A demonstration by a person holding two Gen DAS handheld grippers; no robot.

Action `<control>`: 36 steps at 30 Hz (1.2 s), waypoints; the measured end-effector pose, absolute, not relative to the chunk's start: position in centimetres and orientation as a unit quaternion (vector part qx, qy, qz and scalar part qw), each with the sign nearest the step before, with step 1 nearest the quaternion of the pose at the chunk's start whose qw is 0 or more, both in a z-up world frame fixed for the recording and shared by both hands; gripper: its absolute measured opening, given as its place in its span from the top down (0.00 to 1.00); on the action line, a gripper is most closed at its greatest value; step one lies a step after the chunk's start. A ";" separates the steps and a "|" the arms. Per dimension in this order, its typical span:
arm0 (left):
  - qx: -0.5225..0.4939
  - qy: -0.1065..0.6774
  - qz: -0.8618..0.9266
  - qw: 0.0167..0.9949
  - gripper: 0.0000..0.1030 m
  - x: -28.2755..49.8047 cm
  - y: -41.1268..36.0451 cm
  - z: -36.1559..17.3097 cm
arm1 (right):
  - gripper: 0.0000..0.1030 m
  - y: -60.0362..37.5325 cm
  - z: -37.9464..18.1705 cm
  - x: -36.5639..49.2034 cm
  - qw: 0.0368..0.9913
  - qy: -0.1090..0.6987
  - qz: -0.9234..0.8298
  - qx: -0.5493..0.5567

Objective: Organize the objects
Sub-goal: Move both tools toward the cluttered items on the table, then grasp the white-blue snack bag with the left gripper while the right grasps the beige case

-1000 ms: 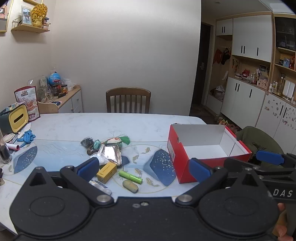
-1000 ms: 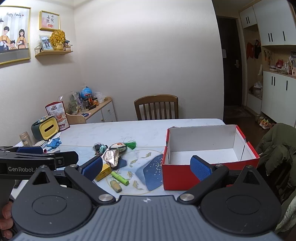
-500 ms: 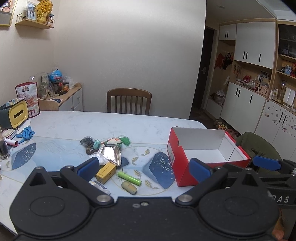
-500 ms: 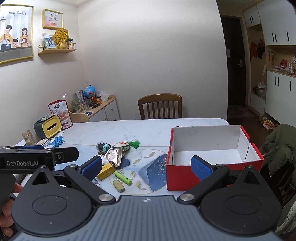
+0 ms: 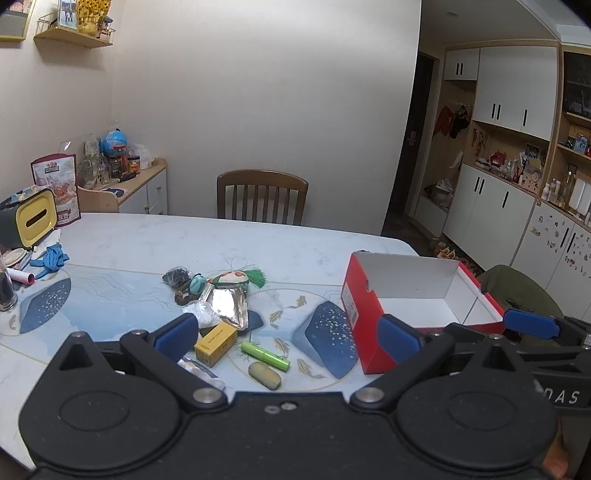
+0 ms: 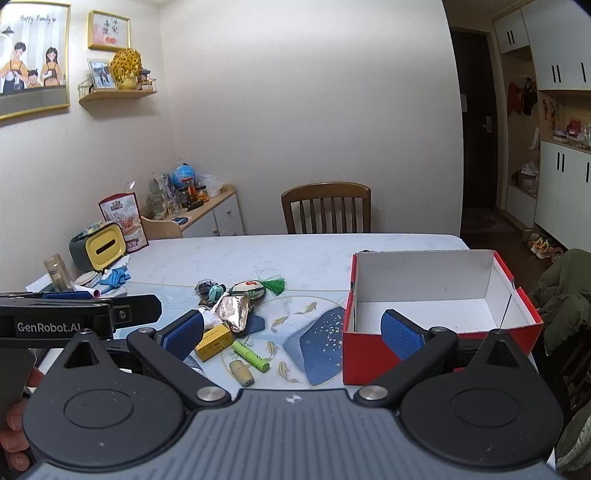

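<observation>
Both views shift; nothing on the surface [image 5: 258, 243] moves. In the left wrist view the wall shelf [image 5: 72, 35] slides up toward the top edge, and the clutter and red box [image 5: 364, 314] sit slightly lower and further left than a second ago, so the left hand-held gripper [image 5: 286, 334] tilts down a little. In the right wrist view the chair [image 6: 327, 206], box and pictures drift right, so the right hand-held gripper [image 6: 291, 332] swings slightly left. Both sets of jaws keep the same wide gap
</observation>
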State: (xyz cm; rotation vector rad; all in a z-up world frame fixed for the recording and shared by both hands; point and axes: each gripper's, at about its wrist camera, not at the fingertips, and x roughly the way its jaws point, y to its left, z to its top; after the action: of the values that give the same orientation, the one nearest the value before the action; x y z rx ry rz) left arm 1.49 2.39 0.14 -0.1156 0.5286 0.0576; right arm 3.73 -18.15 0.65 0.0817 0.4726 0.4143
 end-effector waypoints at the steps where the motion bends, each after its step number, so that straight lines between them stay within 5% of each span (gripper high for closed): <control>1: -0.058 0.262 0.028 0.963 0.00 1.8 2.6 0.1 | 0.00 -17.9 0.6 3.9 0.950 0.233 0.205 0.038; 16: -0.024 0.311 0.045 0.949 0.00 5.7 9.3 -3.9 | 0.00 -14.4 -1.5 8.5 0.935 0.285 0.208 0.029; 36: -0.138 0.474 0.083 0.866 0.02 13.4 17.9 -12.7 | 0.01 -6.2 -9.6 14.3 0.899 0.362 0.238 -0.071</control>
State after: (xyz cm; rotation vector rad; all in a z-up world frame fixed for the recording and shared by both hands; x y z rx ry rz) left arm 13.41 17.87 -12.75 -0.2882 0.9931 0.1735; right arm 14.34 -6.16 -9.62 -0.1461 0.7501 0.4920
